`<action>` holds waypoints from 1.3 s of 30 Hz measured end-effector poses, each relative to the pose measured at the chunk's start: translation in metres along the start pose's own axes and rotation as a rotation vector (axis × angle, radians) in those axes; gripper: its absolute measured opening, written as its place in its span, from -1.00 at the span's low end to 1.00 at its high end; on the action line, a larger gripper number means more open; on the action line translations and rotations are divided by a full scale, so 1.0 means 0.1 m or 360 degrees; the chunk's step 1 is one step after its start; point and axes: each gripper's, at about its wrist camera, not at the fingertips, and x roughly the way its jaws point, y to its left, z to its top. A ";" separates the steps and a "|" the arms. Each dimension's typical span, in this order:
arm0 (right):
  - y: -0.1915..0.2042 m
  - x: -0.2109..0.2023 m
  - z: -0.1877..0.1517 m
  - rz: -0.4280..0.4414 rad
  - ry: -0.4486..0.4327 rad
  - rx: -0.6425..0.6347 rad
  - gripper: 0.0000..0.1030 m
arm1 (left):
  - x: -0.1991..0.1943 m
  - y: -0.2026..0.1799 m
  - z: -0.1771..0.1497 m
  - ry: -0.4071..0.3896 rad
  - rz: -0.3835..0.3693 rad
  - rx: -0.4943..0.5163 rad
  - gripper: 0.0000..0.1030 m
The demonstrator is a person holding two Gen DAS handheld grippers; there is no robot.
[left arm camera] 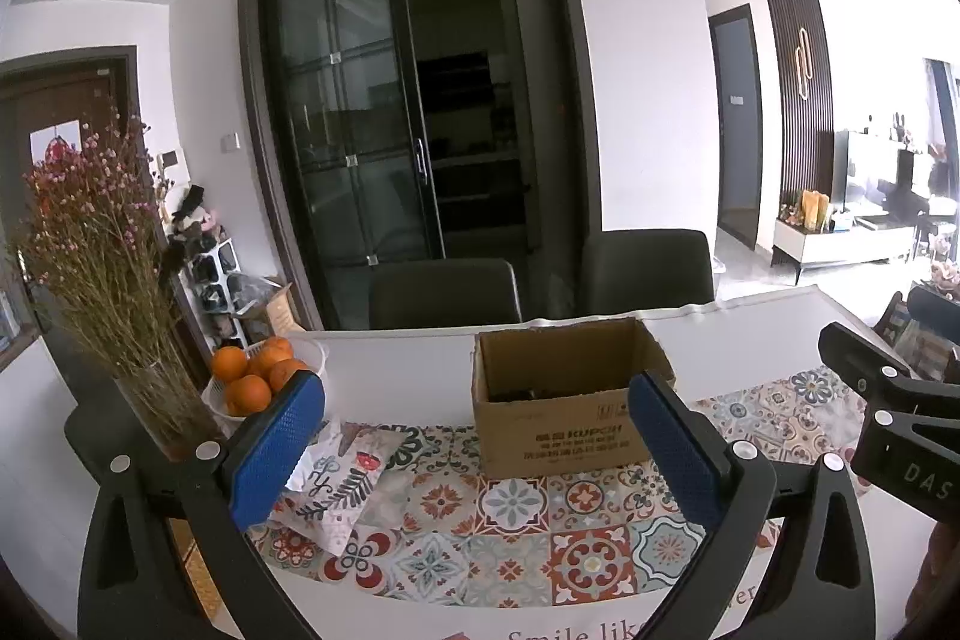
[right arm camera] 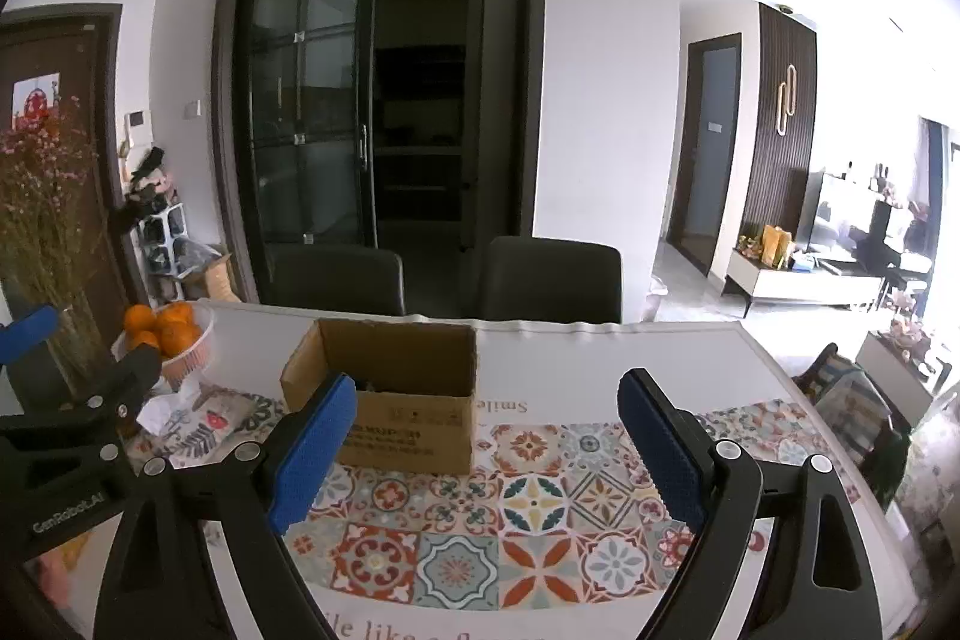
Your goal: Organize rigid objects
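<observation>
An open brown cardboard box (left arm camera: 558, 400) stands on the patterned tile mat (left arm camera: 510, 532); dark objects lie inside it, too dim to identify. It also shows in the right wrist view (right arm camera: 396, 400). My left gripper (left arm camera: 480, 436) is open and empty, held above the mat in front of the box. My right gripper (right arm camera: 486, 436) is open and empty, above the mat just right of the box. The right gripper's body shows at the right edge of the left wrist view (left arm camera: 888, 400).
A white bowl of oranges (left arm camera: 258, 376) and a vase of dried flowers (left arm camera: 120, 292) stand at the table's left. A patterned tissue pack (left arm camera: 336, 484) lies on the mat left of the box. Two dark chairs (left arm camera: 444, 292) stand behind the table.
</observation>
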 end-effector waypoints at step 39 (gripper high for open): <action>-0.05 -0.04 0.03 0.0017 -0.0029 0.0008 0.75 | -0.04 -0.04 0.05 -0.0034 0.0010 0.0007 1.00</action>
